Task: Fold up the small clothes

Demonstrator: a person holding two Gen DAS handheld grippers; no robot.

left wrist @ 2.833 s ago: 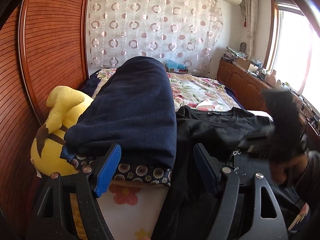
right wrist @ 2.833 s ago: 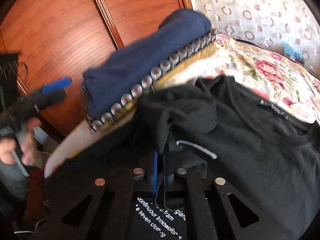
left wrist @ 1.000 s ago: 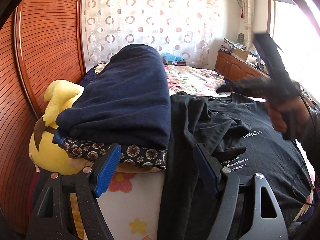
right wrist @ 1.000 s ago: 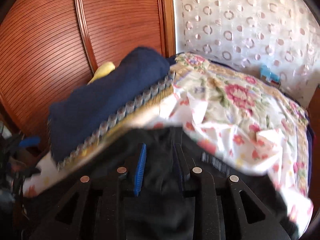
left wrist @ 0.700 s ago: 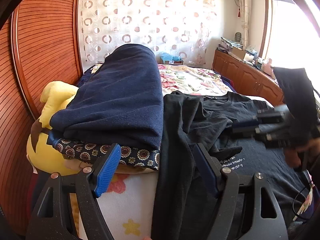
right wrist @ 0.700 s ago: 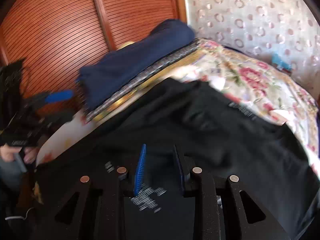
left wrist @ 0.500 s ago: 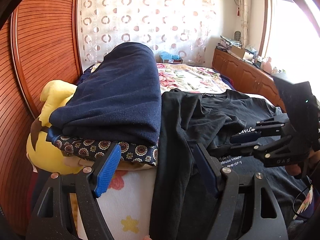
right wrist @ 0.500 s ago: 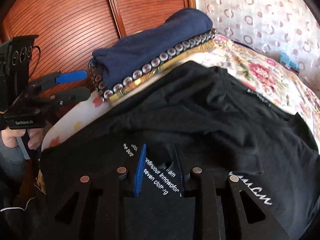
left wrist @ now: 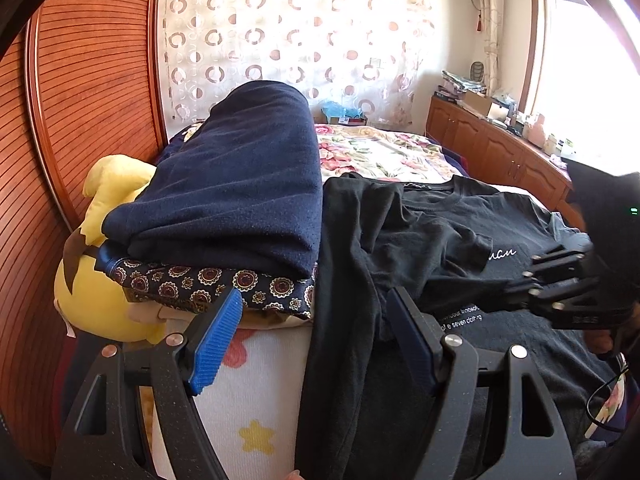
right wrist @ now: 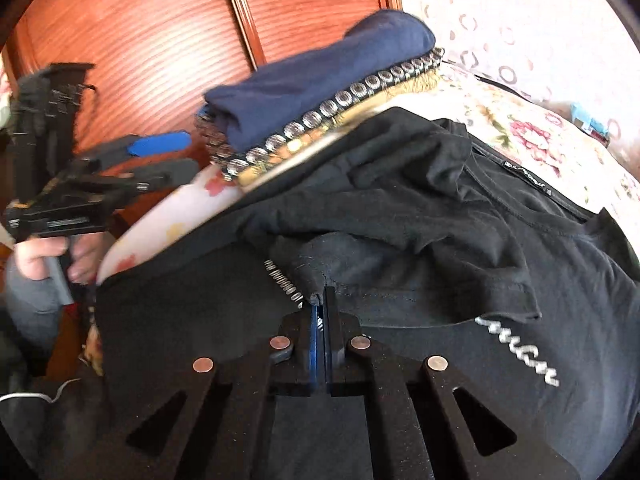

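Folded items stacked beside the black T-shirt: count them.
2. A navy blanket lies on top; a medallion-patterned quilt lies directly under it, left of the black T-shirt. More layers may be hidden beneath.

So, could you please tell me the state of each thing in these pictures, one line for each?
black T-shirt: spread on the bed, partly folded, sleeve pinched.
right gripper: just closed on the T-shirt's fabric.
left gripper: open, holding nothing.
navy blanket: folded, on top of a pile.
yellow plush toy: lying beside the pile.
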